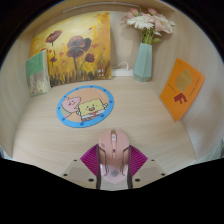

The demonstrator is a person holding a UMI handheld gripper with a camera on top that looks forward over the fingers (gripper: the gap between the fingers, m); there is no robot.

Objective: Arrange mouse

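A pale pink computer mouse (112, 150) sits between my two fingers, its body pointing away from me. The magenta pads (92, 159) press on both of its sides, so my gripper (112, 162) is shut on it. A round mouse mat (84, 105) with a blue rim and cartoon figures lies on the light wooden table (150, 120), ahead of the mouse and a little to the left, clear of it.
A yellow flower painting (73, 46) leans on the back wall. A pale green vase with flowers (145, 52) stands at the back right. An orange card (180, 87) stands at the right, a small green card (38, 72) at the left.
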